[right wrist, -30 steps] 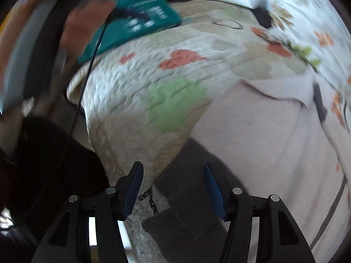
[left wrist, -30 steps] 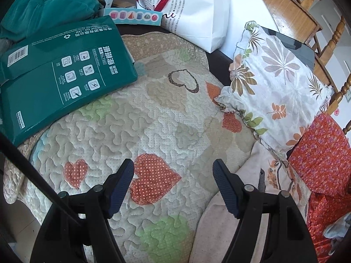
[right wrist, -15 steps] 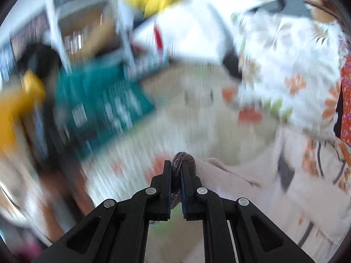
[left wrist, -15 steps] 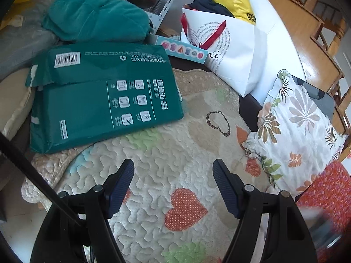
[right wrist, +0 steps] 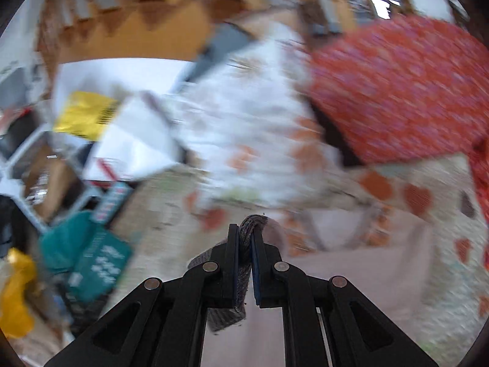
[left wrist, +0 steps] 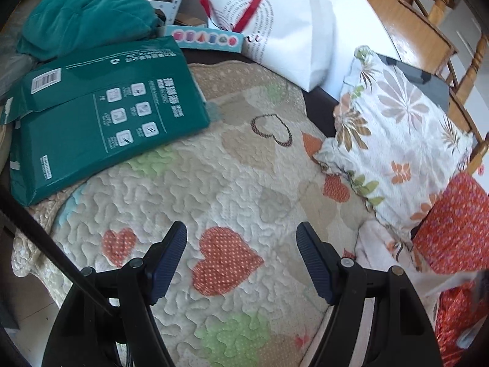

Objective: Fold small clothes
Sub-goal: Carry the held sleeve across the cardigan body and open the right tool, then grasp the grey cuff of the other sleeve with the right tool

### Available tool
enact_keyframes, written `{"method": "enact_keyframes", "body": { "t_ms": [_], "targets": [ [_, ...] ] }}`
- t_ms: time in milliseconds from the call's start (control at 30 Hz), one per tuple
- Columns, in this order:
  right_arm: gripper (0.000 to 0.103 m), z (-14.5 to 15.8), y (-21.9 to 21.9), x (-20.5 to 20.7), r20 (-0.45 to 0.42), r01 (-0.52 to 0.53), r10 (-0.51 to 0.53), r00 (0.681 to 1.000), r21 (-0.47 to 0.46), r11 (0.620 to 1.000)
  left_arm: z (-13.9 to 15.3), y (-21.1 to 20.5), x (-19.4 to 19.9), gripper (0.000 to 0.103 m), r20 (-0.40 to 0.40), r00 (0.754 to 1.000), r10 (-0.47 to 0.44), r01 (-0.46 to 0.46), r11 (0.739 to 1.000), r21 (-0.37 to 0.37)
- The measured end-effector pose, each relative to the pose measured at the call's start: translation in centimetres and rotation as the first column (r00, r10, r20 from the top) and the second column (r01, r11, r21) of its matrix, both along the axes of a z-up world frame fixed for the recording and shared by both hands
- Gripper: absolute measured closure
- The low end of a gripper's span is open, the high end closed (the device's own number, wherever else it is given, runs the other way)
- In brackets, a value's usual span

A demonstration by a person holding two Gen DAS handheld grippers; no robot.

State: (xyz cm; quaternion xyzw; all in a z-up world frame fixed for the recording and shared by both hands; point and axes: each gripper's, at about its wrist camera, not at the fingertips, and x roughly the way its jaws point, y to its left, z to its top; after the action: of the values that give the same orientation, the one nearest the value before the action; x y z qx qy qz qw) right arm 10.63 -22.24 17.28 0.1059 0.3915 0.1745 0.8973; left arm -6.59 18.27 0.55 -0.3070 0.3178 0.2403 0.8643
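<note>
On my left, the left tongs (left wrist: 241, 241) hang released over the quilted pad (left wrist: 195, 189), jaws wide apart with nothing between them, above a red dotted heart patch (left wrist: 224, 260). Beyond them to the left lies a green flat box (left wrist: 101, 113), with a teal bundle (left wrist: 82, 15) behind it and a white paper bag (left wrist: 287, 33) further back. To the right of the pad sits a leaf-print pillow (left wrist: 394, 140), and past that a red floral cloth (left wrist: 458, 226). A pale pink garment (left wrist: 376, 244) peeks in at the pad's right edge, just beside the right finger of these tongs.

Over on my right, the right tongs (right wrist: 244, 260) are clenched on a strip of grey knit fabric (right wrist: 252, 224), which pokes out past the fingertips and hangs below the jaws. The view is heavily smeared, so I can't tell for sure whether that strip is a cuff or hem of the pink garment (right wrist: 366, 272) spread below, though it looks joined to it.

I judge this as the early fetch-and-lay-out step: one edge is gripped, nothing is folded yet. Next I'd want the piece brought onto the open middle of the pad, and the left tongs brought across to pinch the opposite edge so the cloth can be flattened.
</note>
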Motion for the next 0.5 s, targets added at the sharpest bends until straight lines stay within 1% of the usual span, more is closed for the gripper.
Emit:
{"method": "enact_keyframes", "body": {
  "t_ms": [67,100,133,167,200,233,267,300,333,400,433,467,500],
  "targets": [
    [0.095,-4.2,-4.9,1.9,-0.083,0.125,-0.129,0.988,-0.046,0.991,-0.2,-0.9,0.7,0.03,-0.017,1.0,-0.025,0.026,1.0,0.015],
    [0.095,-6.6,-7.2,2.9,-0.111,0.193,-0.204,0.973,-0.104,0.976,-0.3,-1.3,1.0,0.03,-0.024,0.999,-0.039,0.04,0.999,0.02],
    [0.092,-8.3,-8.9,3.8,-0.124,0.242,-0.266,0.956,-0.18,0.953,-0.5,-1.8,1.4,0.03,-0.032,0.998,-0.055,0.056,0.998,0.023],
    [0.091,-10.3,-10.6,4.6,-0.132,0.293,-0.34,0.931,-0.283,0.913,-0.6,-2.3,1.8,0.03,-0.039,0.997,-0.07,0.071,0.997,0.025],
    [0.091,-11.9,-11.9,4.9,-0.133,0.331,-0.401,0.906,-0.366,0.87,-0.7,-2.7,2.0,0.03,-0.044,0.996,-0.08,0.081,0.996,0.027],
    [0.091,-13.3,-13.2,4.9,-0.14,0.341,-0.423,0.895,-0.394,0.853,-0.8,-3.2,2.3,0.03,-0.05,0.995,-0.092,0.094,0.995,0.032],
    [0.088,-14.0,-13.6,4.7,-0.149,0.334,-0.412,0.899,-0.375,0.865,-0.8,-3.7,2.7,0.03,-0.058,0.993,-0.107,0.109,0.993,0.041],
    [0.078,-14.4,-13.9,4.4,-0.154,0.321,-0.393,0.906,-0.354,0.878,-0.9,-4.2,3.0,0.03,-0.067,0.991,-0.119,0.123,0.991,0.052],
    [0.074,-14.7,-13.7,4.1,-0.153,0.303,-0.372,0.916,-0.344,0.889,-0.9,-4.8,3.6,0.03,-0.08,0.988,-0.133,0.138,0.988,0.065],
    [0.072,-14.8,-12.7,3.5,-0.145,0.246,-0.309,0.94,-0.339,0.908,-1.0,-5.6,4.2,0.03,-0.09,0.984,-0.151,0.157,0.985,0.068],
    [0.072,-14.8,-11.2,3.2,-0.149,0.183,-0.243,0.958,-0.332,0.925,-1.2,-6.2,4.7,0.03,-0.093,0.982,-0.166,0.172,0.983,0.063],
    [0.071,-14.9,-9.8,3.2,-0.156,0.13,-0.187,0.97,-0.319,0.939,-1.2,-6.5,5.0,0.03,-0.097,0.979,-0.178,0.184,0.981,0.06],
    [0.067,-14.9,-8.4,3.3,-0.163,0.087,-0.142,0.976,-0.304,0.949,-1.3,-6.9,5.3,0.03,-0.101,0.976,-0.192,0.198,0.979,0.056]
  ]
}}
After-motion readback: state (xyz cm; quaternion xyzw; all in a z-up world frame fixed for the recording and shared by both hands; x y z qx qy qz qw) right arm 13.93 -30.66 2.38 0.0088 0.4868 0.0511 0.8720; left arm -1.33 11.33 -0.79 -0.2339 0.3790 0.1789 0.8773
